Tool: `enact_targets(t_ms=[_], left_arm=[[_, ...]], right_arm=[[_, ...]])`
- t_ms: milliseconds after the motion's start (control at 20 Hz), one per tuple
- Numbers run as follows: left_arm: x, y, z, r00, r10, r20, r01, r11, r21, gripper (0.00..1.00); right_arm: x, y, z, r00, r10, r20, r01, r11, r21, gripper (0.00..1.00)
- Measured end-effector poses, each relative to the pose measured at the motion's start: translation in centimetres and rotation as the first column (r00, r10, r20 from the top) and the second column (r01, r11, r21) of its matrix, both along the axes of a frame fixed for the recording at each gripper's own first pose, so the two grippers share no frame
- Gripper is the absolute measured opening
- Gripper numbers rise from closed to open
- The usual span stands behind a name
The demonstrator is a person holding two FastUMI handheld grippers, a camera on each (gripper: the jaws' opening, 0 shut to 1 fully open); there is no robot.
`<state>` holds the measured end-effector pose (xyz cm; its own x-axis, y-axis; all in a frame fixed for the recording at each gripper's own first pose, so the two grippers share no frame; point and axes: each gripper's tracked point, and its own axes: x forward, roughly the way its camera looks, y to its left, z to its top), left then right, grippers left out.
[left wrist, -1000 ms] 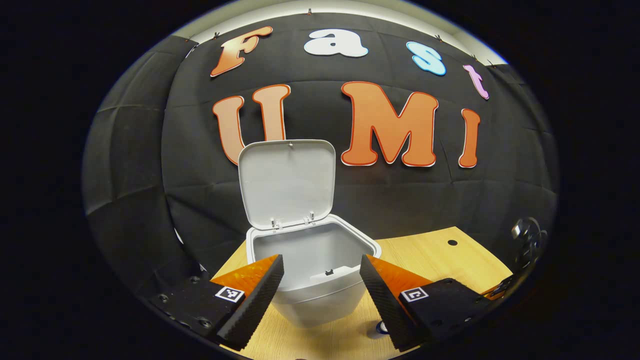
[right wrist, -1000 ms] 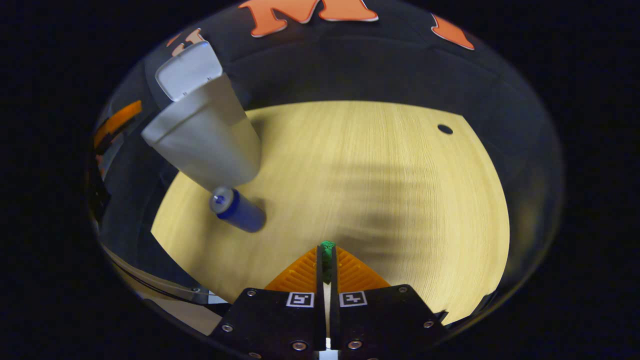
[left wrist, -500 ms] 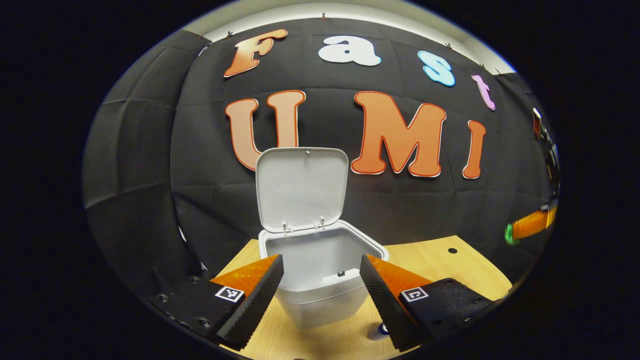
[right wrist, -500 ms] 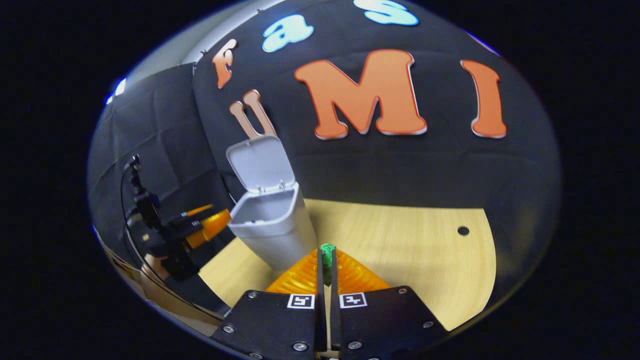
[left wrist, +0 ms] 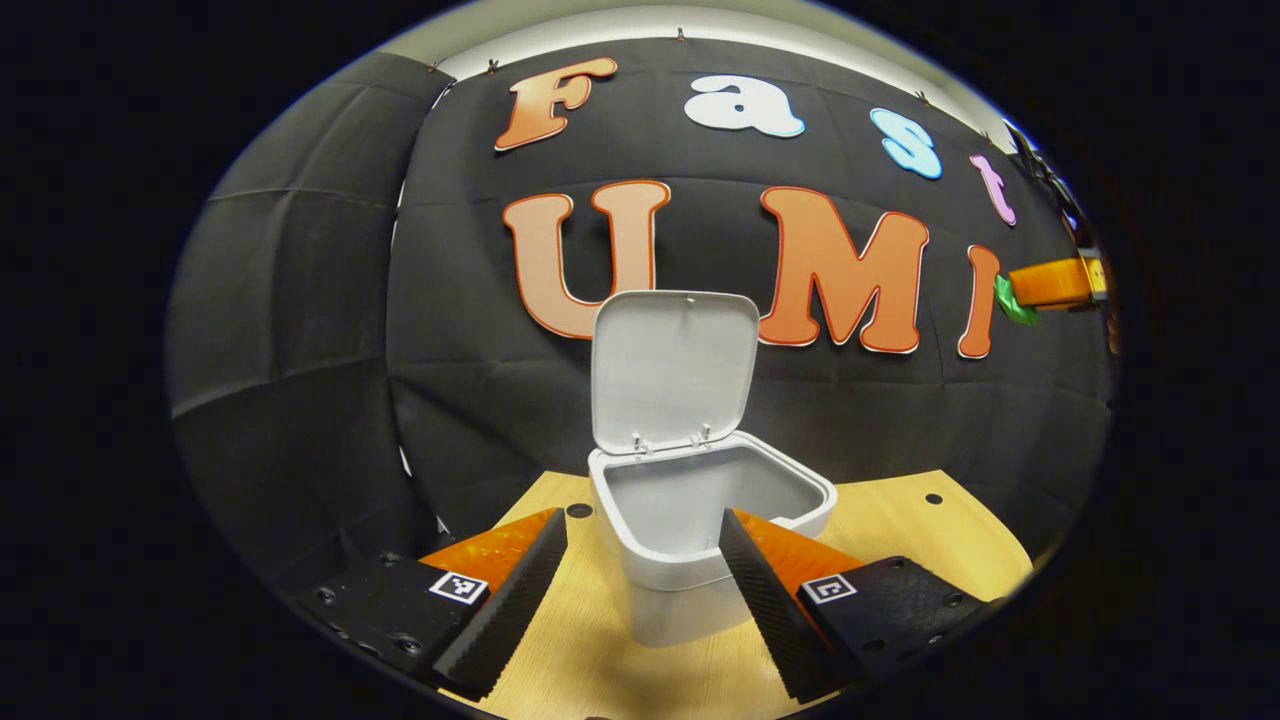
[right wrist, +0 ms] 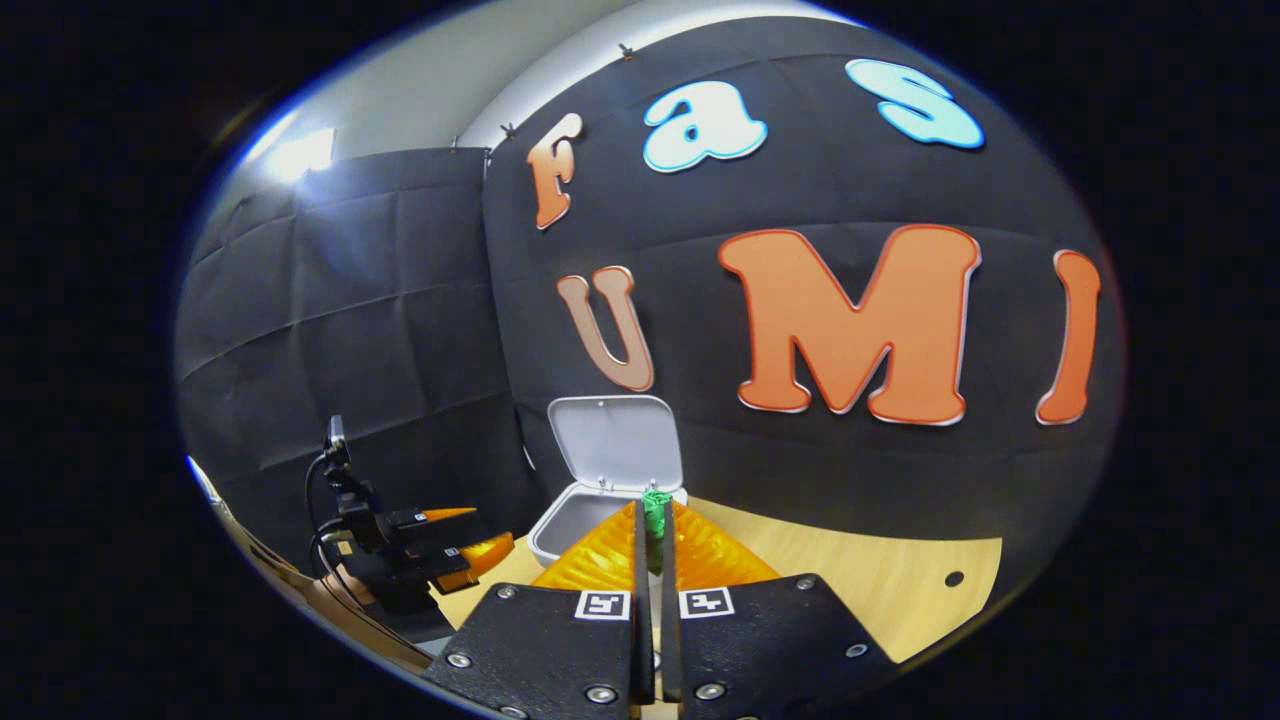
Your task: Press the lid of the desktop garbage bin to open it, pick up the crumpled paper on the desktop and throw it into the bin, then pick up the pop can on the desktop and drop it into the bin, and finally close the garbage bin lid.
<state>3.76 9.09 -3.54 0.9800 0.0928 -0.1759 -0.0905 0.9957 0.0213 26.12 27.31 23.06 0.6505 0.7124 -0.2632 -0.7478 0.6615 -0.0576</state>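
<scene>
The white desktop bin [left wrist: 700, 570] stands on the wooden table with its lid [left wrist: 670, 370] raised upright. My left gripper [left wrist: 642, 525] is open just in front of the bin, with nothing between its fingers. My right gripper [right wrist: 655, 508] is shut on a small green crumpled paper [right wrist: 655, 497], held in the air and pointing at the open bin [right wrist: 575, 515] and its lid [right wrist: 615, 440]. In the left gripper view the right gripper [left wrist: 1012, 292] hangs high at the right with the green paper [left wrist: 1016, 303] at its tips. In the right gripper view the left gripper [right wrist: 485, 535] shows low at the left.
The light wooden table [left wrist: 900, 525] carries the bin and has a small round hole [left wrist: 932, 497] at the right and another [left wrist: 578, 510] left of the bin. Black cloth walls close the booth behind and to the left. A hand [right wrist: 330, 600] holds the left gripper.
My right gripper has risen from low over the table with the green paper and turned toward the bin. The left gripper has shifted left, so the bin sits further right; the blue can left both views.
</scene>
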Motion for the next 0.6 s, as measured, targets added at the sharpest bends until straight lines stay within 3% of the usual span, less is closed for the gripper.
enact_targets(t_ms=[300,600], left_arm=[[-1.0,2.3,-0.9,0.999,0.029,-0.022,-0.029,1.000,-0.004,0.98],[-1.9,5.6,-1.8,0.997,0.071,-0.036,-0.071,0.998,0.001,0.98]], right_arm=[[0.2,7.6,-0.8,0.992,0.114,0.049,-0.110,0.991,-0.079,0.04],[3.4,14.8,-5.9,0.987,0.161,-0.013,-0.161,0.975,-0.150,0.04]])
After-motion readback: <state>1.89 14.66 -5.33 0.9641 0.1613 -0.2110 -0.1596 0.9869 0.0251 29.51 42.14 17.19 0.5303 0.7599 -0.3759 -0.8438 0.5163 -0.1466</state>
